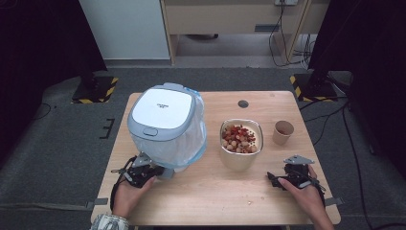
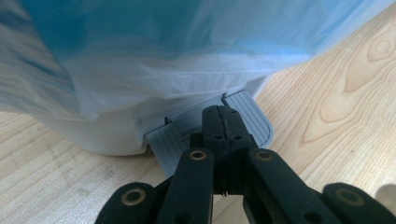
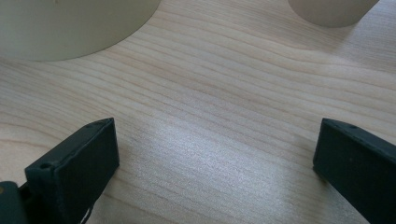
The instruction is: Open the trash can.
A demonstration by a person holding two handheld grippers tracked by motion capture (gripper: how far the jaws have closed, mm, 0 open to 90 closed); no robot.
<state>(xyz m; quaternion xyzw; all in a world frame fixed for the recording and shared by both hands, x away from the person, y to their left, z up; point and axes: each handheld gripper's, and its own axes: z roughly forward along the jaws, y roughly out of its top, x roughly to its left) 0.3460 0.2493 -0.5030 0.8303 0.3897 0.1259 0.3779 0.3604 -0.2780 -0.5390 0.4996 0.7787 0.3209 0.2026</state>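
While my left gripper (image 2: 223,122) sits with its jaws pressed together on nothing, its tip rests on or just over the grey foot pedal (image 2: 252,116) at the base of the bin (image 1: 165,125); I cannot tell from the left gripper view whether it bears down yet. That bin stands on the left half of the table (image 1: 210,196), lined with a pale blue bag (image 1: 191,143), and its white lid (image 1: 160,109) lies flat and closed in the high view. So I judge the work barely begun: the pedal is reached, the lid not yet raised.

Just right of the bin stands a cream bowl (image 1: 241,143) holding what look like nuts and red scraps, and beyond it a small paper cup (image 1: 283,132), both untouched. My right gripper (image 1: 275,178) rests low near the table's front right, jaws spread wide over bare wood, holding nothing. I reckon what is left is pressing the pedal, lifting the bowl and tipping it in.
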